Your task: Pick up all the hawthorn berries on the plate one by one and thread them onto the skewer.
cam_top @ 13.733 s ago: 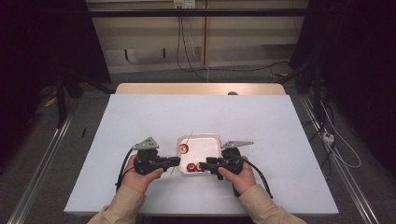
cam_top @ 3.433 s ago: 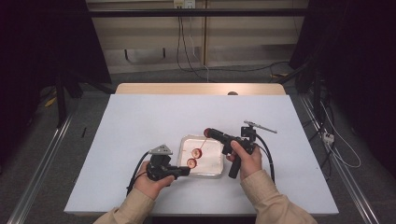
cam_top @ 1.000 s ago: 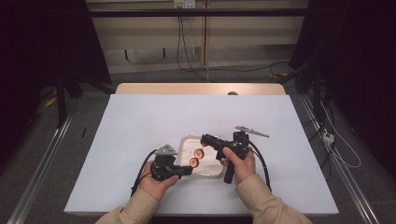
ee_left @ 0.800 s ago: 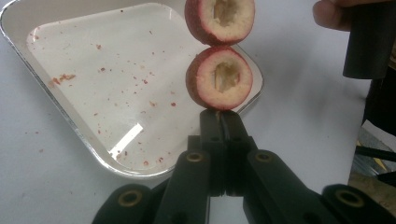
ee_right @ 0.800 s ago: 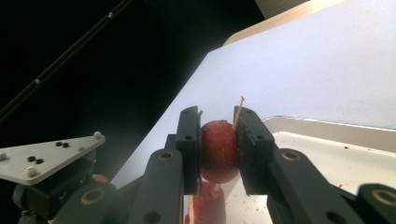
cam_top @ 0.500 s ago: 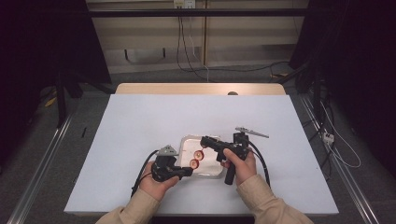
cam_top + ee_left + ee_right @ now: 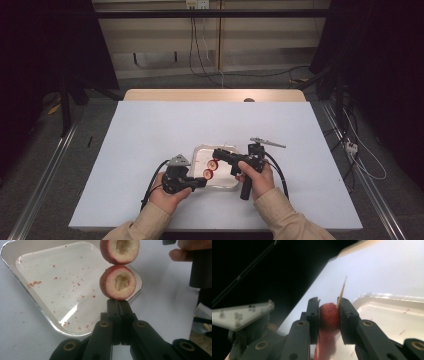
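Two cored red fruit rings sit on one skewer (image 7: 342,288) above the tray (image 7: 201,152) on the counter (image 7: 150,125). Left hand-held gripper (image 7: 117,305) is fully closed on the skewer under the lower ring (image 7: 118,282). Right hand-held gripper (image 7: 329,315) pinches the upper ring (image 7: 329,316).

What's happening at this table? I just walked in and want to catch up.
A person is threading red fruit rings onto a wooden skewer above a metal tray. The left gripper is shut on the skewer's end just below the lower ring. The right gripper clamps the upper ring, with the skewer's tip poking out past it.
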Available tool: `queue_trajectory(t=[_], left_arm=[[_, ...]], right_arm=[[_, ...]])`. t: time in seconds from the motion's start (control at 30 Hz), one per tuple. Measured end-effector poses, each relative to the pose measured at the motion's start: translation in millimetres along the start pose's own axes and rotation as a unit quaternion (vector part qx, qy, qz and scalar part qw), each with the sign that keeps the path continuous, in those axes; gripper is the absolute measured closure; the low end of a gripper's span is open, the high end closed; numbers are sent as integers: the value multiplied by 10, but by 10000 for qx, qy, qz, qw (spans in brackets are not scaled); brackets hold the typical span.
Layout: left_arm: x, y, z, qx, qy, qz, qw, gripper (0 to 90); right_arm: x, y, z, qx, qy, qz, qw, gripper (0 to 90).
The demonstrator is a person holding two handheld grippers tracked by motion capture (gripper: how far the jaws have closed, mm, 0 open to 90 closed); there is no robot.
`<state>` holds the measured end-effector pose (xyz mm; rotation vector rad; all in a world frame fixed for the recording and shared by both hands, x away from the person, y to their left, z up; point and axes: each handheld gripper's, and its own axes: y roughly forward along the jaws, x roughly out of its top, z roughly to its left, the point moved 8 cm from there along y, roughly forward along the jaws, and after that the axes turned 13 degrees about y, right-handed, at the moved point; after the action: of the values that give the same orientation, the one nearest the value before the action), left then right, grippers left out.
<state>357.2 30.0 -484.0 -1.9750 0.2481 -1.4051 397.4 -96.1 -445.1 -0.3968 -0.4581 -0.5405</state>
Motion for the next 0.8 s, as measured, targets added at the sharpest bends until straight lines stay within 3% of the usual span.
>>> queue_trajectory(t=[0.07, 0.13, 0.2, 0.27, 0.3, 0.33, 0.4, 0.5, 0.8], left_arm=[[-8, 24, -8, -119, -144, 4, 9998, 900], [-4, 41, -13, -82, -99, 26, 9999, 900], [5, 47, -29, -191, -179, 0, 9997, 899], [11, 34, 0, -161, -240, -22, 9996, 899], [-2, 23, 17, -126, -223, 14, 9997, 899], [-17, 22, 27, -114, -249, 32, 9996, 899], [-22, 0, 49, -101, -291, -46, 9995, 898], [2, -47, 68, -60, -307, -151, 9994, 898], [-25, -103, 138, 64, -409, -163, 9990, 897]], right_arm=[[-19, 12, 2, -57, -78, -4, 10000, 731], [-16, 22, -6, -135, -129, -105, 9998, 728], [-10, 37, 2, -120, -262, -54, 9996, 715], [-2, 42, -14, -214, -438, -93, 9988, 588], [-6, 42, -20, -244, -415, -54, 9988, 527], [7, 32, -16, -213, -370, -95, 9990, 488], [62, -1, -15, -275, -508, -264, 9980, 445], [102, -42, -19, -322, -565, -268, 9975, 346], [137, -139, -87, -487, -821, -268, 9951, 212]])
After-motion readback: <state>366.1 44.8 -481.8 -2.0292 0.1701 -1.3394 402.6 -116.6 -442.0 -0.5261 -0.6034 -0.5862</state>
